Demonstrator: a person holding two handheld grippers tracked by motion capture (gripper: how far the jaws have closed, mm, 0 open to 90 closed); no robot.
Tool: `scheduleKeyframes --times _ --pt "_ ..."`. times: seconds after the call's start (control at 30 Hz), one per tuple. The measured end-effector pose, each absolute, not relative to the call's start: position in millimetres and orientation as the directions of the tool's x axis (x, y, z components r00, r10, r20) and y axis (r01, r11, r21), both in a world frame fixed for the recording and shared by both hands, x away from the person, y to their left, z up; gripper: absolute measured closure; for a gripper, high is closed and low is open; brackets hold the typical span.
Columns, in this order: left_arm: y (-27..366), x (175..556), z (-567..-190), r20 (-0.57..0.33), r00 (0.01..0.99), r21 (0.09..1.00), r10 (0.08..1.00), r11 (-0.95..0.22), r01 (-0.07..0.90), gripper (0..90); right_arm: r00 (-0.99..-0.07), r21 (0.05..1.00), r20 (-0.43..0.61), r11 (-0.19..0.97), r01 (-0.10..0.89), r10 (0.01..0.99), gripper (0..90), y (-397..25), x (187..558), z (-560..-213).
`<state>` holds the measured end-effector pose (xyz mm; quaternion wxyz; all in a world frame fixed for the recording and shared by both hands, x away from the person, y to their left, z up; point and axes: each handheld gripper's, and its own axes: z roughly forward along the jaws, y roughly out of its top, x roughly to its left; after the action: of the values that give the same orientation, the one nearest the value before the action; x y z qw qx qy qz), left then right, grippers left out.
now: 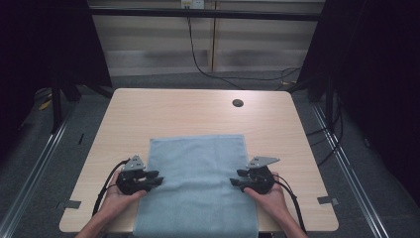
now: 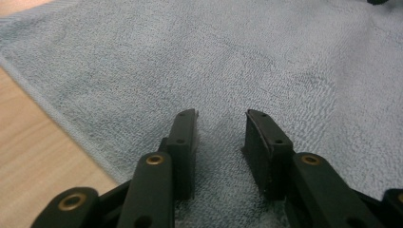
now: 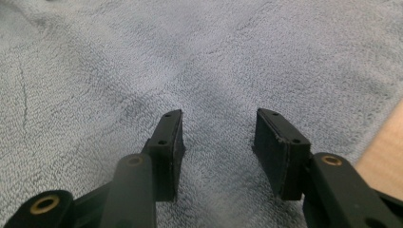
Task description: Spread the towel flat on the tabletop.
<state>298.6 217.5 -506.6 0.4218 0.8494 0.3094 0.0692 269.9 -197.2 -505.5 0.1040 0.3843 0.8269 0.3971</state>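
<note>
A: From the high view, where is the towel lying?
B: Flat on the table, at its near edge, the left gripper and right gripper resting over its sides.
A: Left gripper view?
B: Jaws are gaping over terry, holding nothing.
A: Right gripper view?
B: Likewise standing apart, empty.

The left gripper and right gripper sit low, facing each other, each with its 2 jaws parted, gripping nothing.
</note>
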Motion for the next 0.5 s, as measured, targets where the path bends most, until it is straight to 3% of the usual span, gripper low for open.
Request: scheduleKeyframes --times 0.5 --pt "219 279 -505 -0.188 0.800 0.749 0.569 -0.444 0.492 62.4 -0.687 0.727 0.184 0.373 0.577 0.703 53.6 -199 246 -504"
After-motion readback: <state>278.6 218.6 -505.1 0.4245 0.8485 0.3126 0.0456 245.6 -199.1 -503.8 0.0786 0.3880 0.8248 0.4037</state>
